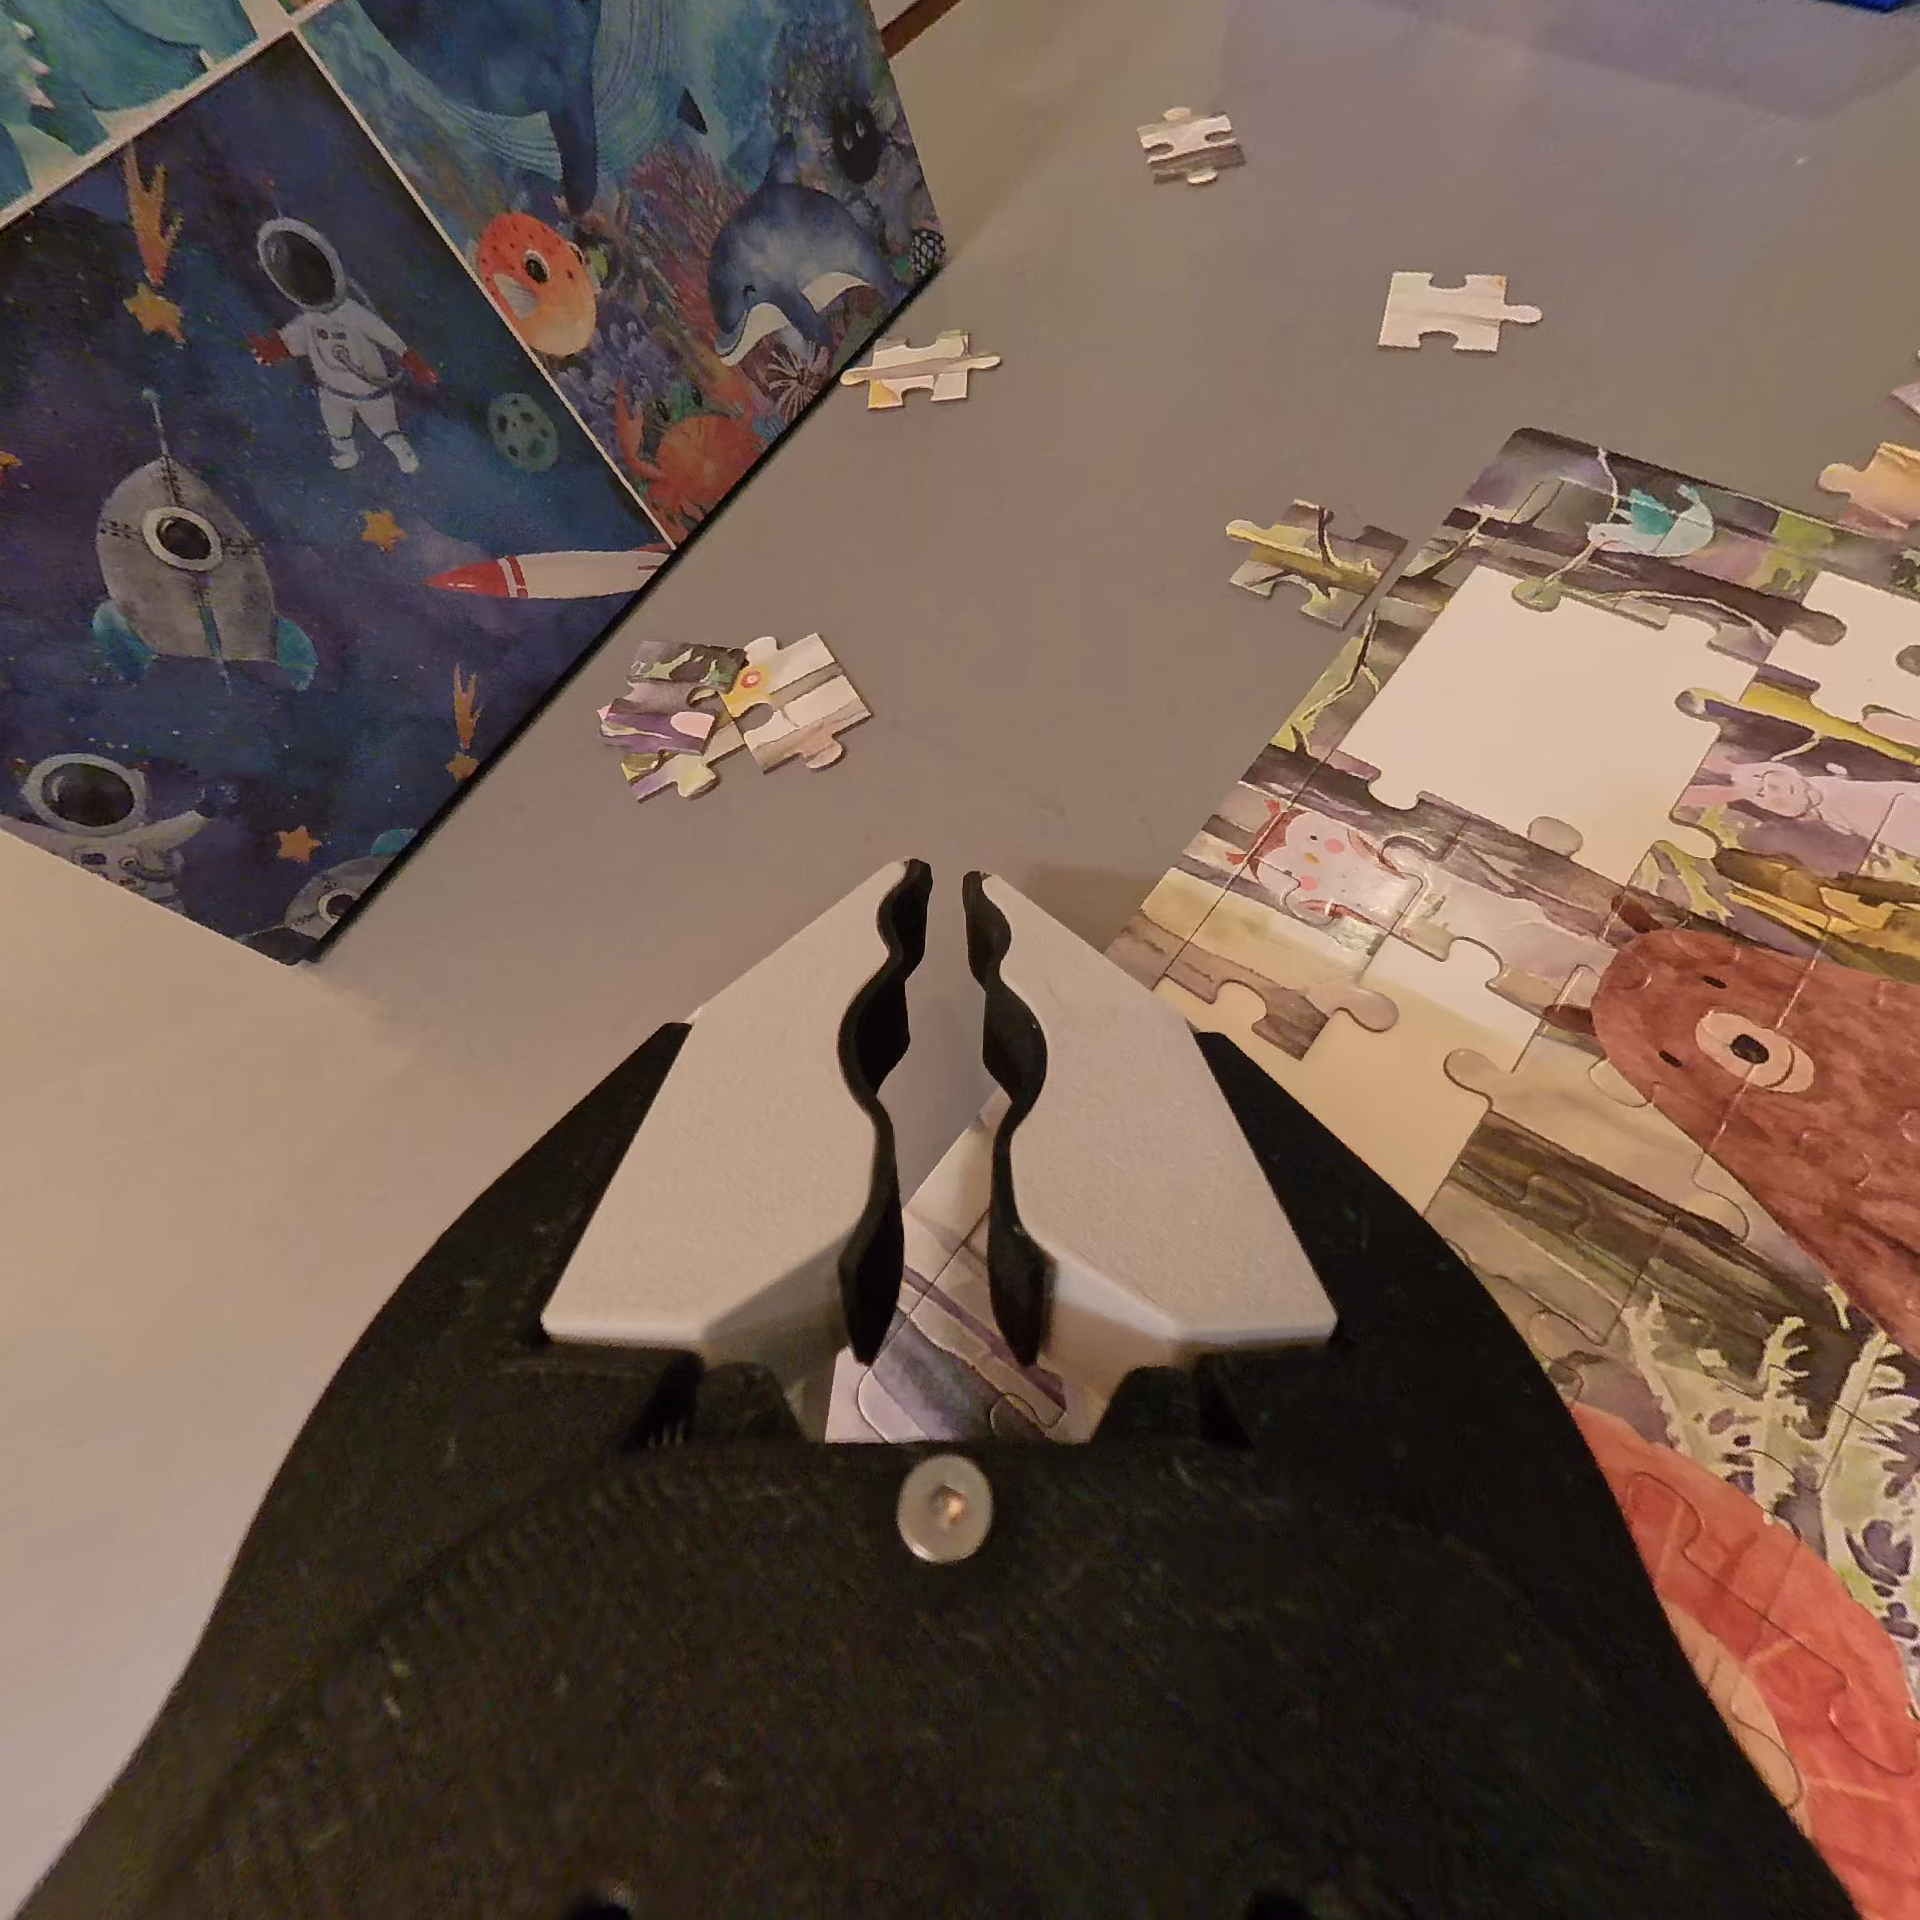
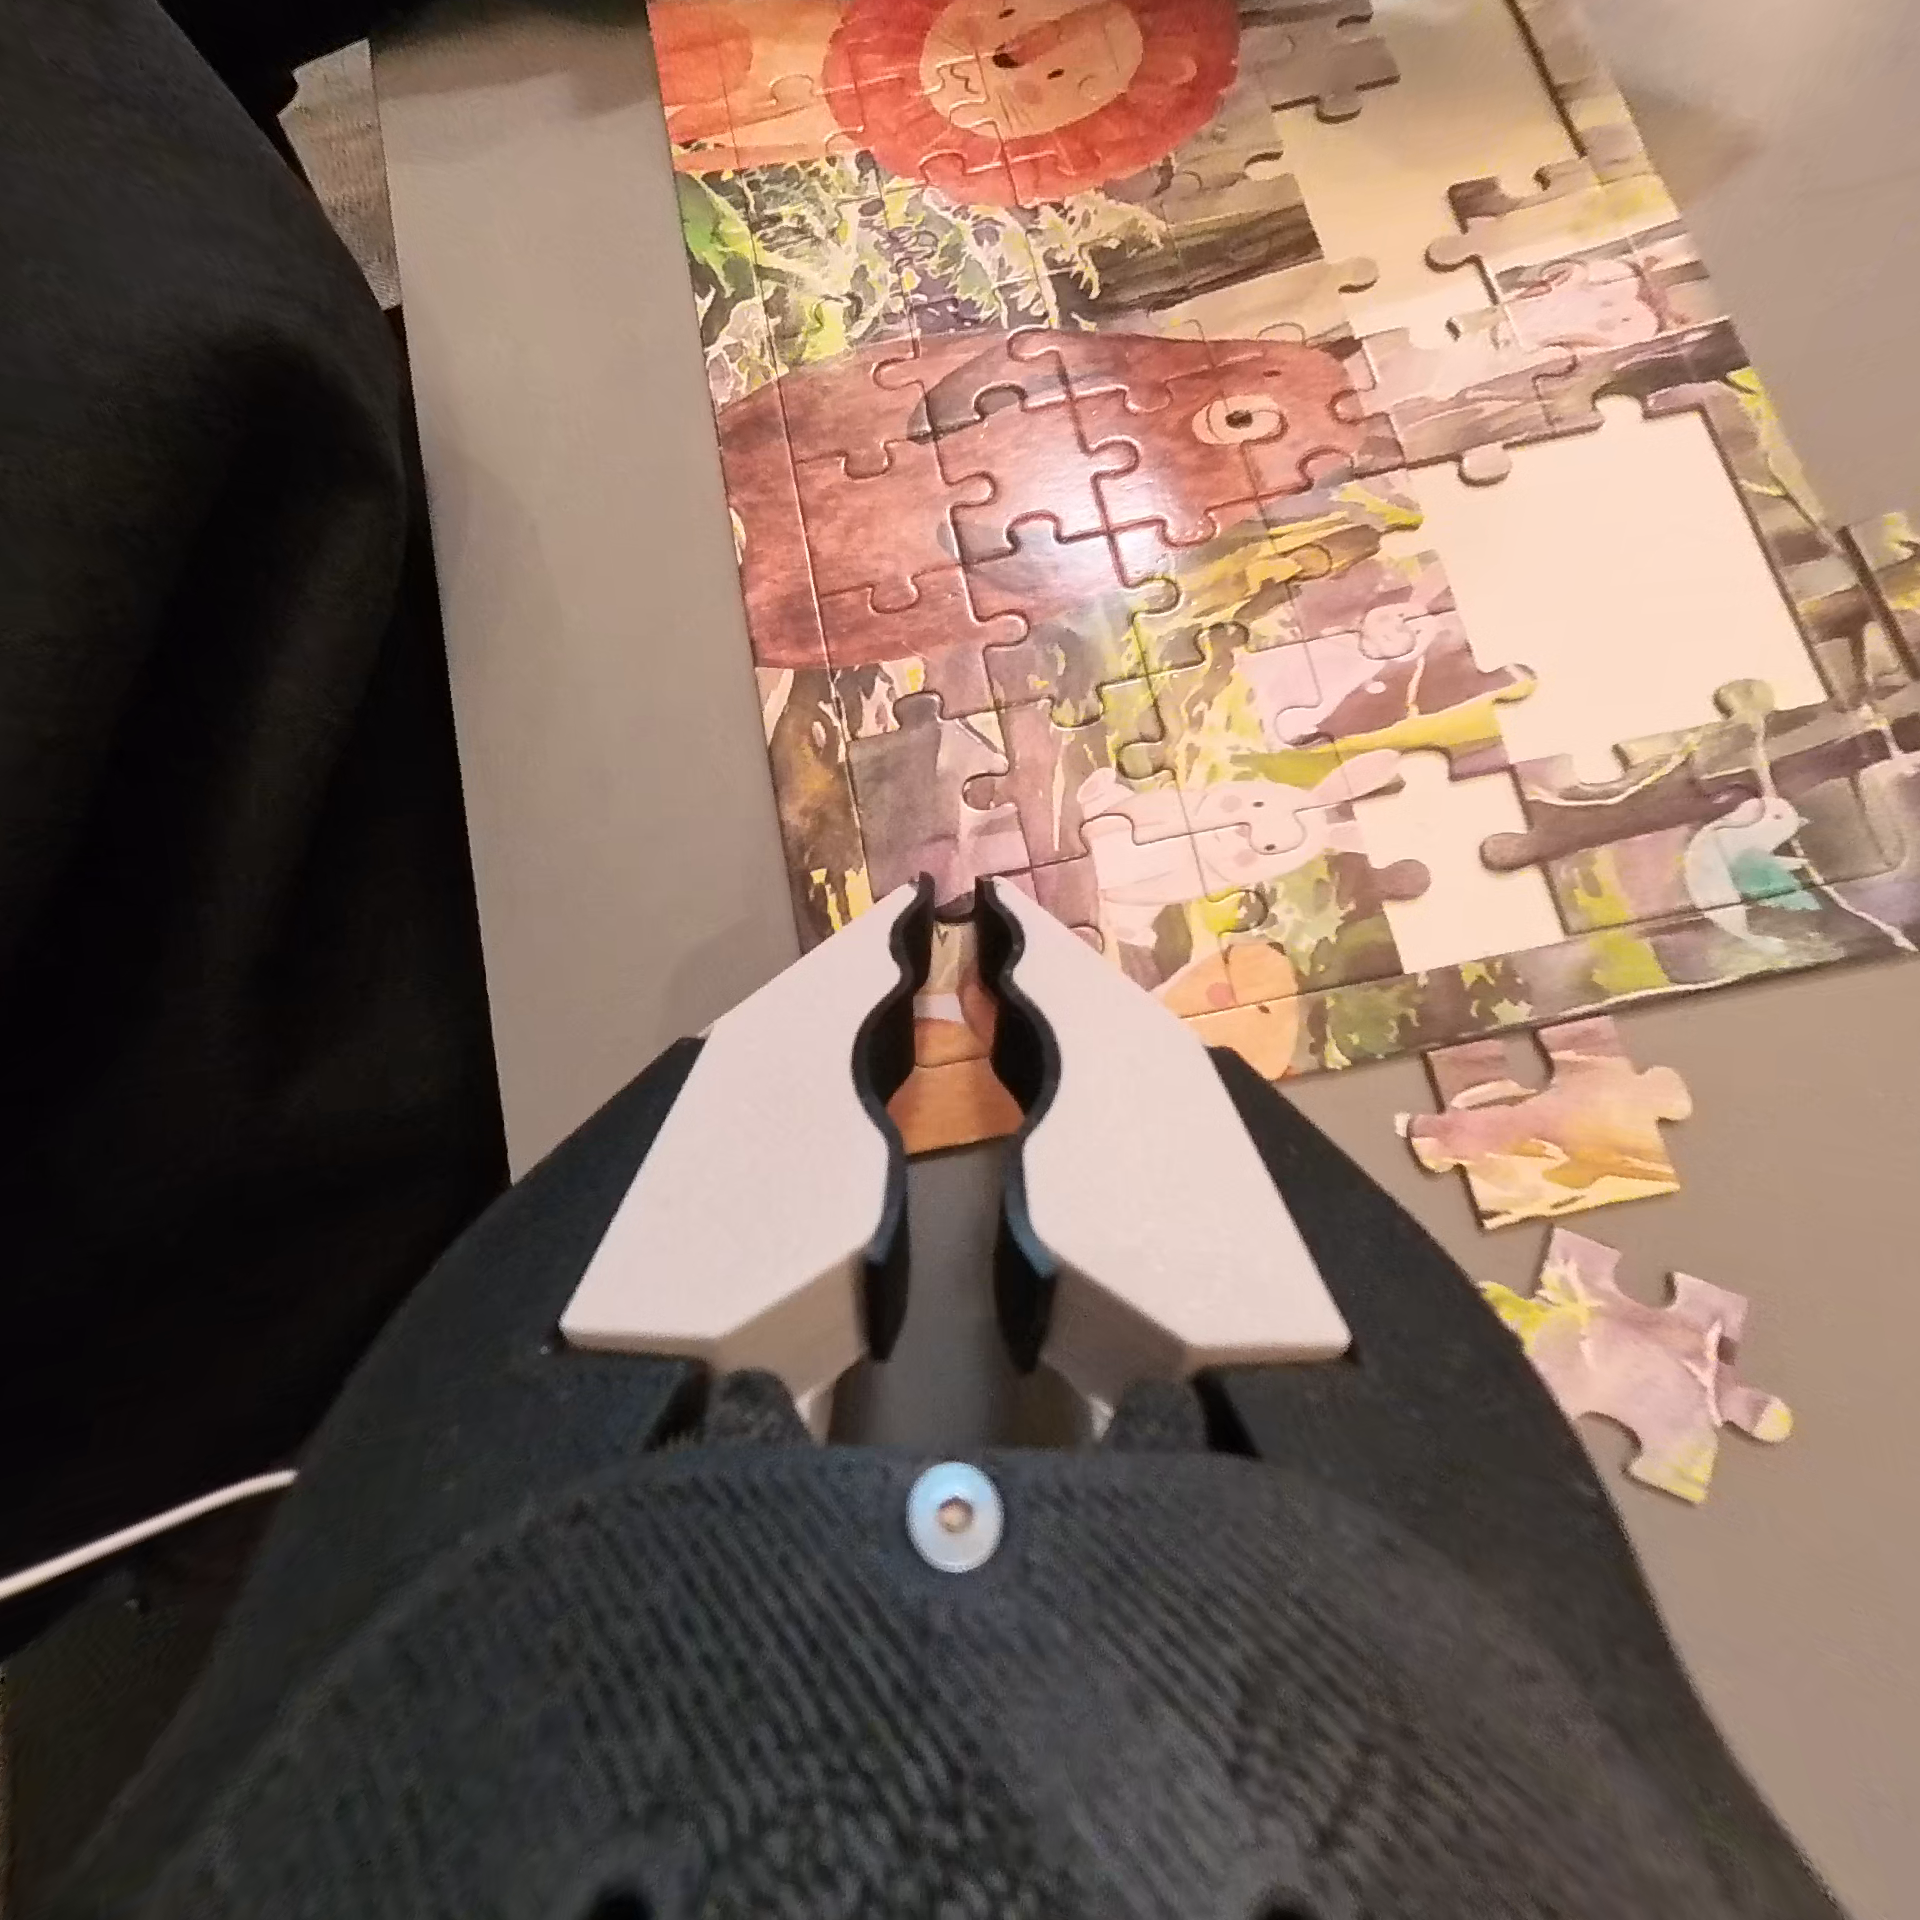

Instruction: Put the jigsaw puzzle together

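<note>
A partly built animal jigsaw puzzle [image 1: 1558, 1039] lies on the grey table [image 1: 1039, 520], with white gaps [image 1: 1538, 707] in it. My left gripper [image 1: 943, 881] hovers over its near left corner, jaws nearly together and holding nothing. Loose pieces lie around: a small cluster [image 1: 738, 712], one beside the puzzle's edge [image 1: 1314, 561], and others farther off [image 1: 920, 371] [image 1: 1455, 312]. In the right wrist view the puzzle [image 2: 1091, 499] shows a lion, a bear and a large gap [image 2: 1621, 603]. My right gripper [image 2: 951, 888] is over its near corner, jaws nearly together, empty. Two loose pieces [image 2: 1548, 1143] [image 2: 1642, 1371] lie to its right.
A puzzle box [image 1: 312, 416] with space and ocean pictures stands at the left of the table. A person's dark clothing [image 2: 187, 623] fills the left of the right wrist view, past the table edge, with a white cable [image 2: 135, 1527] across it. The left gripper's tips are roughly 25 cm from the right gripper's. The left gripper is farther from the puzzle [image 2: 1091, 499], some 20 cm, than the right, some 9 cm.
</note>
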Motion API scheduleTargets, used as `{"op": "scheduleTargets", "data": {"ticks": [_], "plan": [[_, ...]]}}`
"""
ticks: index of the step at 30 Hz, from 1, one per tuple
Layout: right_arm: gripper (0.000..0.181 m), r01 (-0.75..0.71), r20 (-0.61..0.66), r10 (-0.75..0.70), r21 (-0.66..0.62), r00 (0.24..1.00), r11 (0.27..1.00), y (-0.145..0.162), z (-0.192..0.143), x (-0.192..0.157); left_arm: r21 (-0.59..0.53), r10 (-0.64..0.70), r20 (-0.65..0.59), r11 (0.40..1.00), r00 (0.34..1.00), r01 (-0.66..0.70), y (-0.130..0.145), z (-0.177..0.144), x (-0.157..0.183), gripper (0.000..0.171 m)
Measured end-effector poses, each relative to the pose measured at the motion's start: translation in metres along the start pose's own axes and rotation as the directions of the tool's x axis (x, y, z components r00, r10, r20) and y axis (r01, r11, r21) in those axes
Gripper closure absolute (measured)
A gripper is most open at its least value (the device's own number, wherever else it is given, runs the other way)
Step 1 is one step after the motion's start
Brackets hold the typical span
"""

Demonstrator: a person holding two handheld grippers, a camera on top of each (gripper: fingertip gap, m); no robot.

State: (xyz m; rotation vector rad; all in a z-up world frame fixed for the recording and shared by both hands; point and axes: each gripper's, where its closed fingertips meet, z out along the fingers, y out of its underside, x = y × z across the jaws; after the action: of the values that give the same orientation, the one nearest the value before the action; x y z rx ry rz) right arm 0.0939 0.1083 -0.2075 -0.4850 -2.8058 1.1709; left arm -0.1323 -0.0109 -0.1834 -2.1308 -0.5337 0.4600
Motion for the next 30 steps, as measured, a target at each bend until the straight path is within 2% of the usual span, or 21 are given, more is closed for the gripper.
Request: {"op": "scheduleTargets", "data": {"ticks": [5, 12, 14, 24, 30], "plan": [[0.175, 0.047, -0.017, -0.048, -0.037, 0.999, 0.998, 0.0, 0.0, 0.0, 0.006, -0.007, 0.0, 1.0, 1.0, 0.007, -0.001, -0.001, -0.001, 0.167], [0.167, 0.023, -0.007, -0.023, -0.018, 1.0, 1.0, 0.001, -0.001, 0.0, 0.006, -0.006, -0.002, 1.0, 1.0, 0.006, -0.001, -0.001, 0.0, 0.166], [0.174, 0.036, -0.006, -0.036, -0.026, 0.999, 0.999, 0.001, -0.001, 0.0, 0.003, -0.002, -0.001, 1.0, 1.0, 0.002, 0.0, 0.0, 0.0, 0.166], [0.175, 0.054, 0.013, -0.054, -0.053, 0.998, 0.997, 0.0, -0.002, -0.001, 0.008, -0.007, -0.003, 1.0, 1.0, 0.007, -0.001, -0.001, 0.0, 0.166], [0.181, 0.041, 0.028, -0.041, 0.009, 0.999, 0.999, -0.012, -0.01, -0.003, 0.005, -0.001, -0.001, 1.0, 1.0, 0.001, -0.001, 0.0, 0.0, 0.167]]}}
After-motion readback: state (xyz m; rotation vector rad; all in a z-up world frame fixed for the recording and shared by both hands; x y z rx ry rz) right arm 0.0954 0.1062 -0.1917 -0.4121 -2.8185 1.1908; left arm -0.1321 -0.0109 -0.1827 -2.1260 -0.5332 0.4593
